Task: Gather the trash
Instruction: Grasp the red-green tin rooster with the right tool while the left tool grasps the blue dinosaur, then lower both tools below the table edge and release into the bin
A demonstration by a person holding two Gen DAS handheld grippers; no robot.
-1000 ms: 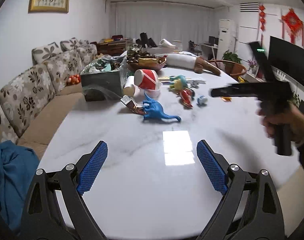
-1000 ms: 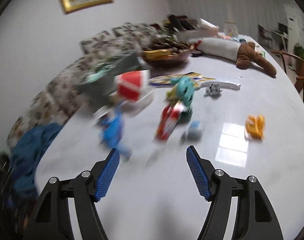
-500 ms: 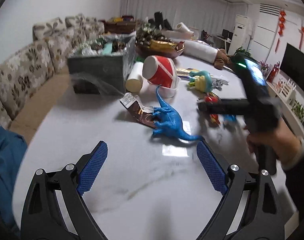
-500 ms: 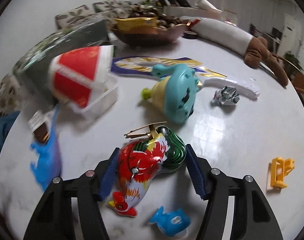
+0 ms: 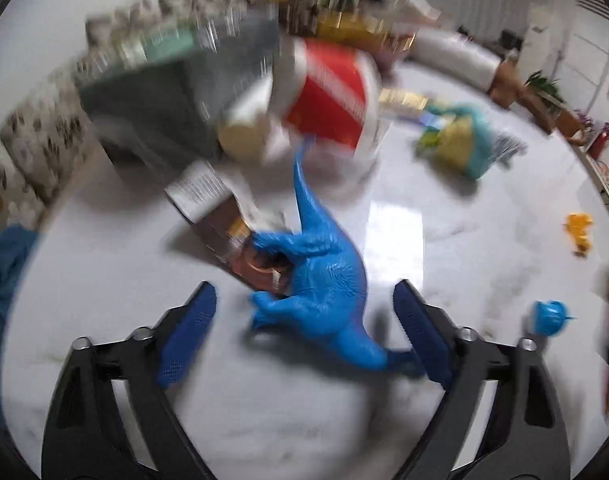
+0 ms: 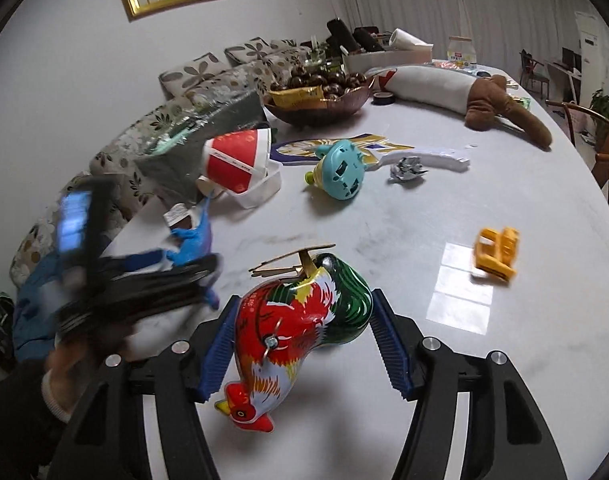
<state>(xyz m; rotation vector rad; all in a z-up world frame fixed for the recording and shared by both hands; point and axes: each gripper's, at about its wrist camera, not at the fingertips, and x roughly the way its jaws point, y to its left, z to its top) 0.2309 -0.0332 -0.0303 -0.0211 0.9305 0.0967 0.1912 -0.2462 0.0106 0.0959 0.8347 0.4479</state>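
My right claw (image 6: 306,350) pinching tin rooster (image 6: 300,320) on table (image 6: 484,380). My left claw (image 5: 304,328) spread, closing around blue dinosaur (image 5: 324,280), pads clear.

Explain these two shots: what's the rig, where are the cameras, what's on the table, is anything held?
No robot: a person holds one two-finger gripper in each hand, each with a fisheye camera looking along its fingers.

Left-wrist view, blurred: the left gripper is closing around a blue dinosaur without pressing it; a brown wrapper lies under the toy.

Right-wrist view: the right gripper clamps a tin rooster.

On the marble table: red cup, teal toy, foil wad, yellow toy.
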